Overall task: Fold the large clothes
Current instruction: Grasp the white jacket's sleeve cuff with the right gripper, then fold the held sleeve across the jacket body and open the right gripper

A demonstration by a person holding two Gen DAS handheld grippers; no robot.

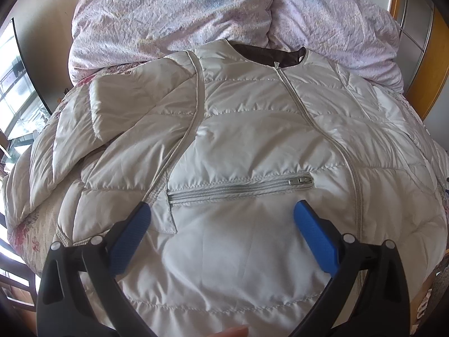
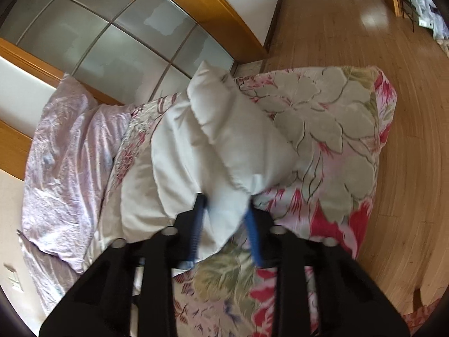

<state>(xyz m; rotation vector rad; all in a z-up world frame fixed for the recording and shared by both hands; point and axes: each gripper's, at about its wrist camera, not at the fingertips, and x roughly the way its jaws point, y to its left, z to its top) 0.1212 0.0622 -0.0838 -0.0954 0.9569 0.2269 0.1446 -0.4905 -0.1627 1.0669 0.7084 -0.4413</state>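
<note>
Jacket sleeve (image 2: 224,140) between right gripper (image 2: 227,205) pads

Setting: home bedroom. Evidence: bed (image 2: 350,129) with floral cover, crumpled lilac duvet (image 1: 174,16) at its head, sliding wardrobe doors (image 2: 118,39) with frosted panels in wood frames, wood-plank floor (image 2: 364,28), window (image 1: 14,90) at left.

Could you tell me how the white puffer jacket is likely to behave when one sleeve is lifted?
The white puffer jacket would probably drape rather than hold shape: its sleeve sags around the right gripper. Its puffy quilting suggests lightness. The glossy shell may slip between the pads.
</note>
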